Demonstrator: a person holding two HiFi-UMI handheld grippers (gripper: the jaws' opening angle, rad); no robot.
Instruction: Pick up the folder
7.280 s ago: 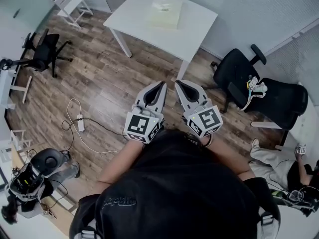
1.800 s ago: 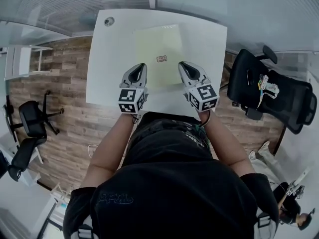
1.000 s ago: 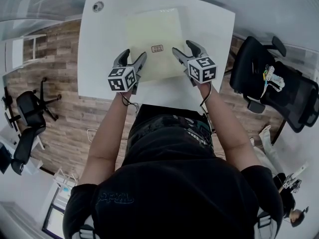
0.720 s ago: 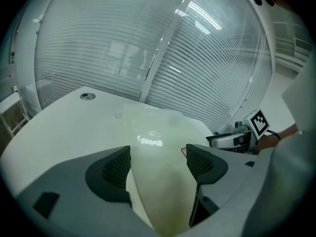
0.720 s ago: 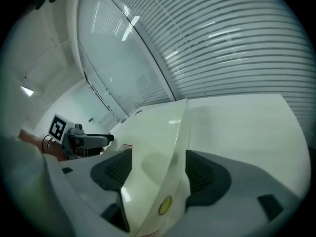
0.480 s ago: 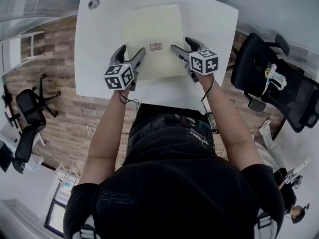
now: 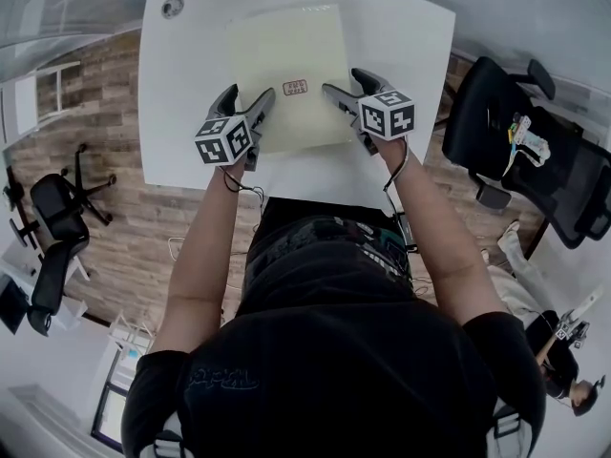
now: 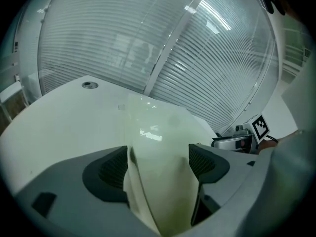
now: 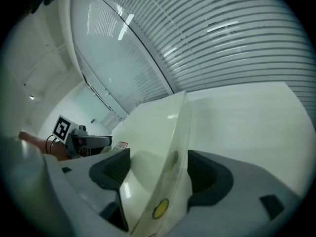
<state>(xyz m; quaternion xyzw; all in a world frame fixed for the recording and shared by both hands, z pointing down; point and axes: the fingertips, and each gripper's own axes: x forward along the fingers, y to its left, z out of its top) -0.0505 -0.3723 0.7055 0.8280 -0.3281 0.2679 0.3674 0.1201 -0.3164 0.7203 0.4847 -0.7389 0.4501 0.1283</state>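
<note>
Folder (image 7: 286, 74) is lying on the white bench (image 7: 181, 113), pale yellow-green and see-through, with a little printed label (image 7: 295, 87) near the middle. It sits square to me with its near edge closest, which is why I've got one claw at each near corner. It's a big floppy sheet, and my guess is that one corner alone would just let it droop.

Left claw (image 7: 250, 103) is at the near-left corner. In the left gripper view the jaws stand wide apart, and that corner of the folder (image 8: 158, 132) has curled up into the gap. It looks to be brushing the left-hand pad, with a bit of daylight on the other side. So it's straddling the sheet, not pinching it.

Right claw (image 7: 346, 84) is at the near-right corner, and it's the same story. In the right gripper view the jaws are well apart and the folder's edge (image 9: 148, 132) stands between them. I can see a small round yellow dot (image 9: 159, 209) on the plastic close to the camera. Neither pad looks pressed onto the sheet there.

Each claw shows up in the other's camera across the folder, so they're roughly facing inward.

I reckon the task is at the lining-up stage. Both claws need to close on the plastic before any lift, and the thin slick sheet could slip out if only the very edge gets caught.
</note>
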